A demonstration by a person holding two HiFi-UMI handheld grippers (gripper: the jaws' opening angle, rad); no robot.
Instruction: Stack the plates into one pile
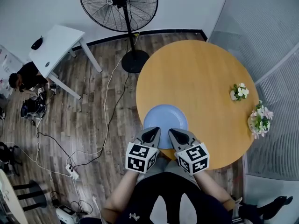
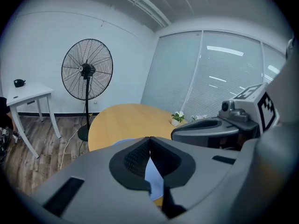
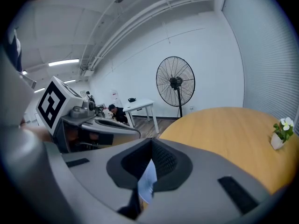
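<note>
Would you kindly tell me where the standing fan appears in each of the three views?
Head view: fan, top centre.
Left gripper view: fan, left of centre.
Right gripper view: fan, right of centre.
Shared landmark: the round table beside its base.

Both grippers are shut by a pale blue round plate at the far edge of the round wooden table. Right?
No. The head view shows the pale blue round plate at the near edge of the round wooden table, by the shut left gripper and right gripper.
</note>
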